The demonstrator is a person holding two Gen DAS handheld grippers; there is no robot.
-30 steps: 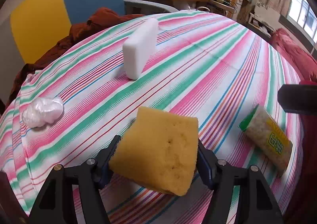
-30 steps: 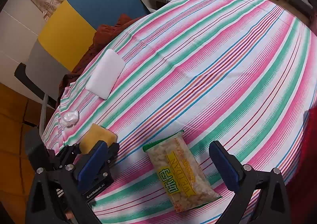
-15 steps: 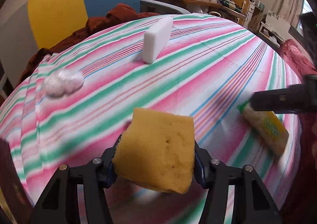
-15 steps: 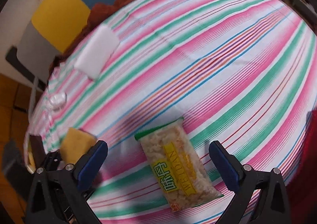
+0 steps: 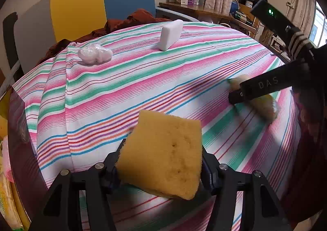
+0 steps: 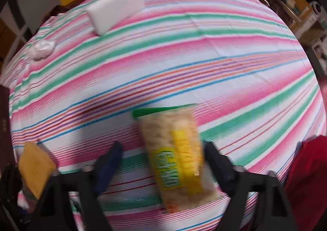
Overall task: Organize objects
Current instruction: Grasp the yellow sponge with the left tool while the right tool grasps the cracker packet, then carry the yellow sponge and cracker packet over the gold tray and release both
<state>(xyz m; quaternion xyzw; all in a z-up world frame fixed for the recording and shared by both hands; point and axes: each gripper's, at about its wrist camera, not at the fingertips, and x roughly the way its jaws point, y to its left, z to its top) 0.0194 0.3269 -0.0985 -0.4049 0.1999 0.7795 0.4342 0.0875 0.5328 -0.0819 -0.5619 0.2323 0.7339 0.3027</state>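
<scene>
Yellow sponge [image 5: 163, 153] clamped in left gripper [image 5: 161, 169], lifted off striped cloth [image 5: 143, 80]. Right gripper [image 6: 161, 161], jaws apart, straddles snack packet [image 6: 175, 153] at 6 o'clock; closing comes next. White block [image 6: 116, 6] lies at 11 o'clock.

My left hand-held gripper [image 5: 161, 166] has its jaws closed on a yellow sponge [image 5: 163, 155], which I see held above the near edge of the striped surface [image 5: 143, 80]. Farther back, a white block [image 5: 170, 35] stands on its edge. To its left lies a crumpled plastic wad [image 5: 95, 53]. At right, my other hand-held gripper [image 5: 263, 88] reaches over a blurred snack packet [image 5: 263, 106]. A yellow-and-blue chair [image 5: 98, 2] stands behind the surface.
</scene>
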